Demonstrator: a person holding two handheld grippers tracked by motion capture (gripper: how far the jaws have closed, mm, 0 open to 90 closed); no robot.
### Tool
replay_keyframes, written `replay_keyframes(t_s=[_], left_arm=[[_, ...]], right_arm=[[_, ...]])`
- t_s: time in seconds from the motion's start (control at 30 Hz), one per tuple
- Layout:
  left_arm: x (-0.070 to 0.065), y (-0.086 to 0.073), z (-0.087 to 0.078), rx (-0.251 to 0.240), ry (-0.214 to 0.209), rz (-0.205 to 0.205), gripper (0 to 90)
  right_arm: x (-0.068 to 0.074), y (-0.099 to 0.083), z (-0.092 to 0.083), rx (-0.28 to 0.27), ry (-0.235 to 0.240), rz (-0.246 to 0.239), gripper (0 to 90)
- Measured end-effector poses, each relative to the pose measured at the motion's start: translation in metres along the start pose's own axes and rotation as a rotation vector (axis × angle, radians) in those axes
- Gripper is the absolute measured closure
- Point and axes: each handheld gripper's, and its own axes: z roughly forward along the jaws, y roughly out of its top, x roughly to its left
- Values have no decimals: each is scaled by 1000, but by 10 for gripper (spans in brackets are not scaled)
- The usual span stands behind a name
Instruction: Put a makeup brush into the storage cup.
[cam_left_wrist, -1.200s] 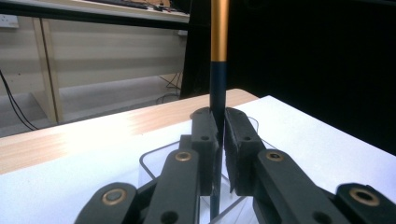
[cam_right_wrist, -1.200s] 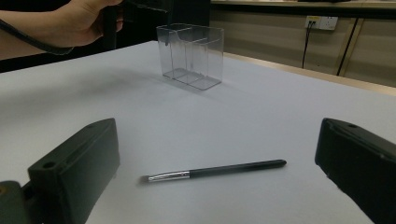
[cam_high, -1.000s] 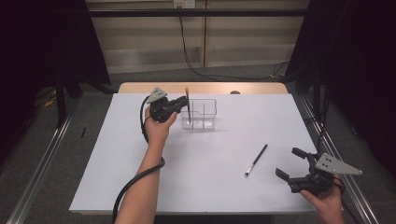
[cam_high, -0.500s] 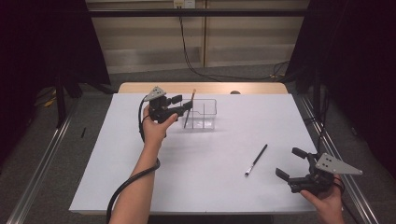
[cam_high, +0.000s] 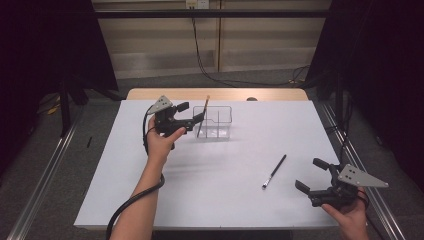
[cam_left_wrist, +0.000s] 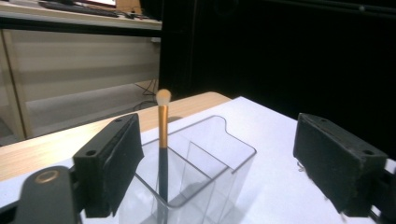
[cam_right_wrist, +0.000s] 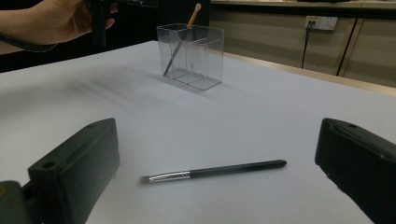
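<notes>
Clear plastic 2-bay holder near desk's far edge; gold-ferruled brush leans inside. Left gripper just opened wide, empty. Right gripper agape, empty, near slim black brush.

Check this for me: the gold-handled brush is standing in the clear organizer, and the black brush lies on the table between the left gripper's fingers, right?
Not quite. The black brush lies in front of the right gripper, as the right gripper view shows. The gold-handled brush does stand in the clear organizer, with the left gripper open around it.
</notes>
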Motion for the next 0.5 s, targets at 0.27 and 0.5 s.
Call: replay_keyframes(t_s=[0.27,0.5], left_arm=[[4,-8,-9,24,-24,-8,76],[3,-12,-16,21,-33,-6,32]], right_arm=[[1,0,1,4,1,-2,0],[1,0,2,4,1,-7,0]])
